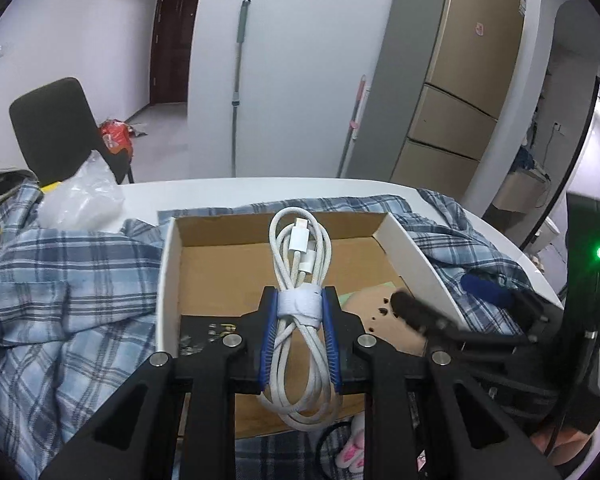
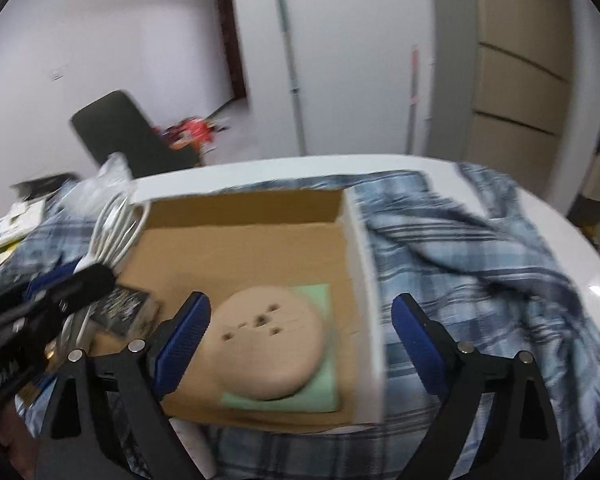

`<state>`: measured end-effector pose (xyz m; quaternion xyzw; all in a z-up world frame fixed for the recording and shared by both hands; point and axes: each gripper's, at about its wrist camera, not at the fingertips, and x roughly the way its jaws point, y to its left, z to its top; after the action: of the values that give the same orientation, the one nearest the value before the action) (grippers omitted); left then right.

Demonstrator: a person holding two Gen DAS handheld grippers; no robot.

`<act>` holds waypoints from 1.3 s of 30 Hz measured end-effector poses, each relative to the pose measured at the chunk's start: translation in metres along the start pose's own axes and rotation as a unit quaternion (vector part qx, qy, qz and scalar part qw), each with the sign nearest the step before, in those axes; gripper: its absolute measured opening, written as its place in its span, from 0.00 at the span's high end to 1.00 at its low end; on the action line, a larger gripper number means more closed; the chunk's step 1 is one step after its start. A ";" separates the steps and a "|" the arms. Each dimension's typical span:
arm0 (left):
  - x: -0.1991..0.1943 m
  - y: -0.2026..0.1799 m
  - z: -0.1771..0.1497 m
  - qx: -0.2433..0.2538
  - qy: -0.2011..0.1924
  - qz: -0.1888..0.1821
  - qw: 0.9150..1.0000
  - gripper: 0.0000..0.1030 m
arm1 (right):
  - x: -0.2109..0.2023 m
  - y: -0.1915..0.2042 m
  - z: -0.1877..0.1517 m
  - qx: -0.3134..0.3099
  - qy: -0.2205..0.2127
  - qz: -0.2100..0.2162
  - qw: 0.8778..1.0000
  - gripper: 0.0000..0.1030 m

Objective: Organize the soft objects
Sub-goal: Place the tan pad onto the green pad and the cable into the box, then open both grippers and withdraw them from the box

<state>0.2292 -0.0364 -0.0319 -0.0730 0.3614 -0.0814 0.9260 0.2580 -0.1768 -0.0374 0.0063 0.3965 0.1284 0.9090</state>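
The left hand-held gripper [image 1: 299,308] is pinching the coiled white cable [image 1: 300,280] at its strap, carrying it bundled over the cardboard box [image 1: 168,264] ahead, while the right hand-held gripper [image 2: 300,340] is hanging spread wide.

Right wrist view motion-blurred throughout. Black packet [image 2: 126,310] print unreadable, partly hidden behind left claw [image 2: 80,280]. Pink-white plush item [image 1: 352,450] mostly hidden under claw frame. Plaid shirt [image 1: 60,300] cut off at edge.

The box [image 2: 256,236] floor lies bare toward 12 o'clock, open from above. At 6 o'clock the tan disc [image 2: 266,350] on its green pad [image 2: 320,394] fills the near part, a dark packet [image 2: 126,310] sits at 9 (partly hidden). The right wall [image 2: 362,280] stands at 3 o'clock, rumpled shirt [image 2: 480,264] beyond.
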 end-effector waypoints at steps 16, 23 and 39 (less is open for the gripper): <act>0.007 0.010 -0.002 -0.016 0.003 0.014 1.000 0.48 | -0.005 -0.018 0.007 0.029 -0.011 -0.031 0.999 0.12; -0.031 0.004 0.011 -0.004 -0.042 0.039 0.998 0.48 | -0.018 -0.019 0.014 0.034 -0.029 -0.031 0.999 0.12; -0.210 -0.002 0.001 0.044 -0.194 0.033 0.979 0.48 | -0.161 0.030 0.024 -0.009 -0.156 0.009 0.988 0.11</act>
<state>0.0772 0.0039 0.1070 -0.0347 0.1733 -0.0506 0.9830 0.1634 -0.1835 0.0980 0.0215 0.2482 0.1375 0.9587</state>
